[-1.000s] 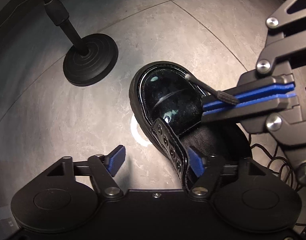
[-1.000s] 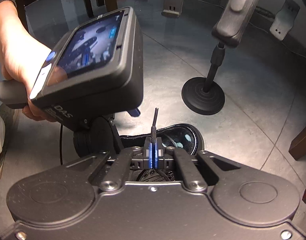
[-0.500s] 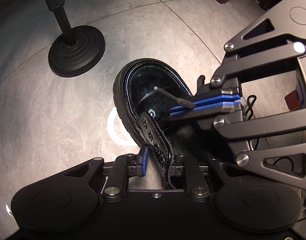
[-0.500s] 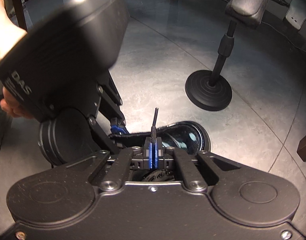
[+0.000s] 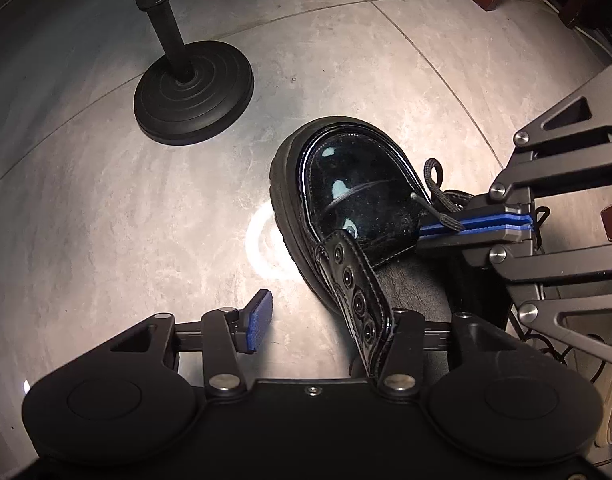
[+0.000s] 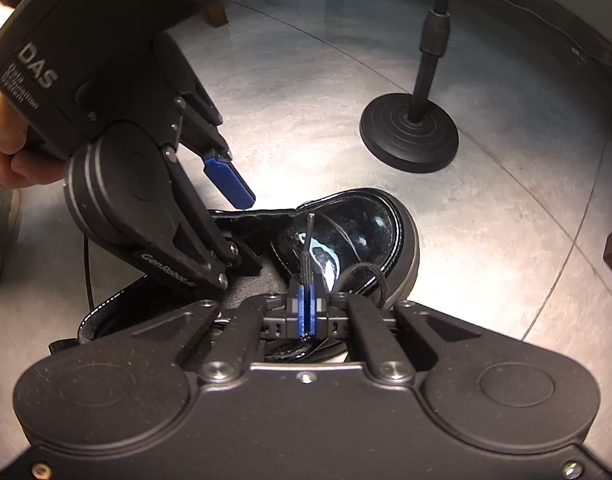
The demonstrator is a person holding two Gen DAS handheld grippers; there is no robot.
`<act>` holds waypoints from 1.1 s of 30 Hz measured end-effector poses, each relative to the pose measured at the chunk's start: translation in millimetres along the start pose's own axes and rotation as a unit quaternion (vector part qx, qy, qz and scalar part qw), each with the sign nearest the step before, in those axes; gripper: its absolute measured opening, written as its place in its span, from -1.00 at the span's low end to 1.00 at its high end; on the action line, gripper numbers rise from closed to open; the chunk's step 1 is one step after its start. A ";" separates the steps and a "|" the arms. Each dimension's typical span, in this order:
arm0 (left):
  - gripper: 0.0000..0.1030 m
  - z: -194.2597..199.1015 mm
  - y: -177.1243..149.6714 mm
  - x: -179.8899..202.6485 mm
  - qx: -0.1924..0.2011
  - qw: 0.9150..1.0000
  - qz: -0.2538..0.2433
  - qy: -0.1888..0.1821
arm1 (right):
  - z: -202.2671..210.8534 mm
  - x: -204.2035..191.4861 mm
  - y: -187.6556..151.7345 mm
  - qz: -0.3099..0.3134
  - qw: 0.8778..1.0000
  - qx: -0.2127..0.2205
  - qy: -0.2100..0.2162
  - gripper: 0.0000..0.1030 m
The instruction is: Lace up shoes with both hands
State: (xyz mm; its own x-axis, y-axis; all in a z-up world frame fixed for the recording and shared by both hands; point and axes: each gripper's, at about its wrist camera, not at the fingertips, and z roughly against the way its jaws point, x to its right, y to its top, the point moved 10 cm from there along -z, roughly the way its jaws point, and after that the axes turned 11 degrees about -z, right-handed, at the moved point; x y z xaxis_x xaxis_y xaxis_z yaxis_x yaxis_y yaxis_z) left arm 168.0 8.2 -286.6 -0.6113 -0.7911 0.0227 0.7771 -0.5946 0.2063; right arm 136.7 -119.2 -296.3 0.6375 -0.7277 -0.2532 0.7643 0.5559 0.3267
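Left wrist view: the glossy black patent-leather boot (image 5: 358, 196) stands on the grey stone floor (image 5: 105, 220). The four eyelets of its near eyelet flap (image 5: 360, 300) are empty; lacing appears barely begun. The left tongs (image 5: 326, 322) are opening, straddling that flap without pressing it.

Right wrist view: the right tongs (image 6: 306, 312) are clenched on the black round shoelace (image 6: 306, 256), its stiff tip upright over the toe cap. Threading remains.
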 end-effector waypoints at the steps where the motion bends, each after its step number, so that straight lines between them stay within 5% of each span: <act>1: -0.10 -0.1 -1.8 -1.9 0.004 1.000 0.008 -0.005 | 0.7 1.3 -0.9 -0.008 1.000 0.001 0.001 -0.95; 7: 0.03 -4.7 -12.3 -15.0 0.035 0.996 0.064 -0.049 | 2.4 5.7 -3.1 -0.039 0.999 0.004 0.008 -0.95; 9: 0.36 -7.4 -13.8 -19.3 0.022 0.997 0.071 -0.023 | 2.7 5.5 -3.3 -0.043 0.999 0.005 0.008 -0.95; 13: 0.36 -3.0 -10.8 -13.1 0.033 0.998 0.047 0.011 | 4.7 4.0 -3.9 -0.046 0.999 0.006 0.007 -0.94; 16: 0.21 0.2 -9.8 -9.5 0.039 0.998 0.036 0.024 | 2.3 4.2 -2.1 -0.055 0.998 0.006 0.008 -0.95; 19: -0.26 3.5 -9.5 -1.0 0.065 0.997 0.035 0.003 | 2.2 3.6 -2.5 -0.060 0.998 0.007 0.009 -0.95; 25: -0.31 15.7 -10.0 7.6 0.143 0.989 0.018 -0.018 | 1.6 3.5 -2.7 -0.066 0.998 0.009 0.009 -0.94; 29: -0.32 15.0 -10.5 11.5 0.122 0.992 0.023 -0.005 | 2.2 3.6 -3.1 -0.068 0.998 0.009 0.009 -0.94; 33: -0.83 11.2 -8.7 15.8 0.106 0.994 0.023 -0.007 | 1.3 3.8 -2.6 -0.069 0.998 0.010 0.009 -0.94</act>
State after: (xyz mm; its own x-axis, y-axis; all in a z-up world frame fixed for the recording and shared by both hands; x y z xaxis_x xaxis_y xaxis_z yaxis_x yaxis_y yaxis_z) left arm 149.9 2.5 -277.1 -0.5790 -0.8138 0.0496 0.7561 -0.5132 0.4061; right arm 137.0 -123.9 -296.8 0.5276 -0.7898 -0.3127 0.8432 0.4424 0.3053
